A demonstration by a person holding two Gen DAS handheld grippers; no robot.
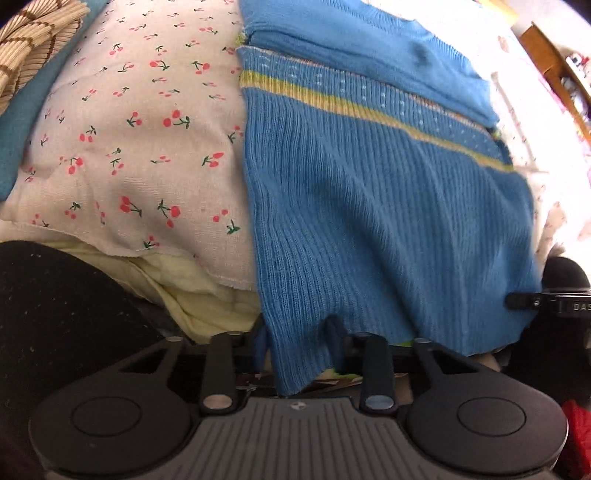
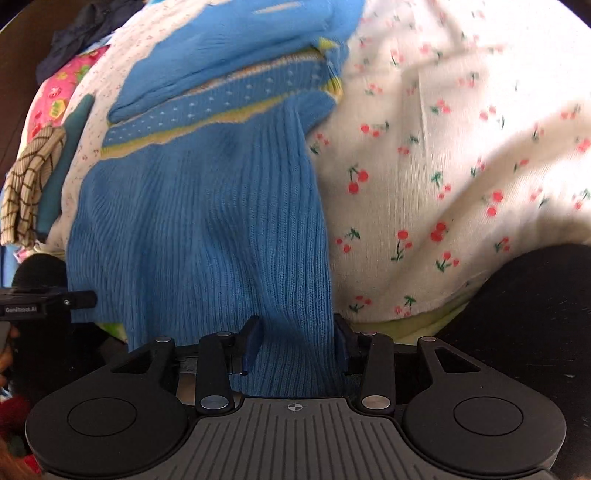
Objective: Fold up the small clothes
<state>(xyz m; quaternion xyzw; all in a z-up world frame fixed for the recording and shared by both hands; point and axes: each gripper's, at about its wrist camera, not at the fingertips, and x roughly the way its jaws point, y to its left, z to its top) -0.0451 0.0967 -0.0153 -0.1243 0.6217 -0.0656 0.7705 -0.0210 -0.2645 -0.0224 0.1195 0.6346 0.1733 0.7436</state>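
Note:
A small blue knit sweater [image 1: 369, 192] with a yellow stripe lies on a cherry-print sheet [image 1: 129, 129], its sleeves folded across the chest. Its ribbed hem hangs over the near edge of the bed. My left gripper [image 1: 299, 343] is shut on the hem's left corner. My right gripper [image 2: 295, 343] is shut on the hem's right corner of the sweater [image 2: 207, 206], with the cloth bunched between its blue fingers [image 2: 251, 343]. Each gripper shows at the edge of the other's view.
A beige checked cloth [image 1: 33, 40] on a teal cloth lies at the far left of the bed. A pink printed cloth [image 2: 55, 99] and a dark garment [image 2: 85, 33] lie beyond. A yellow quilt [image 1: 192, 291] edges the bed. A wooden shelf [image 1: 554, 66] stands at the right.

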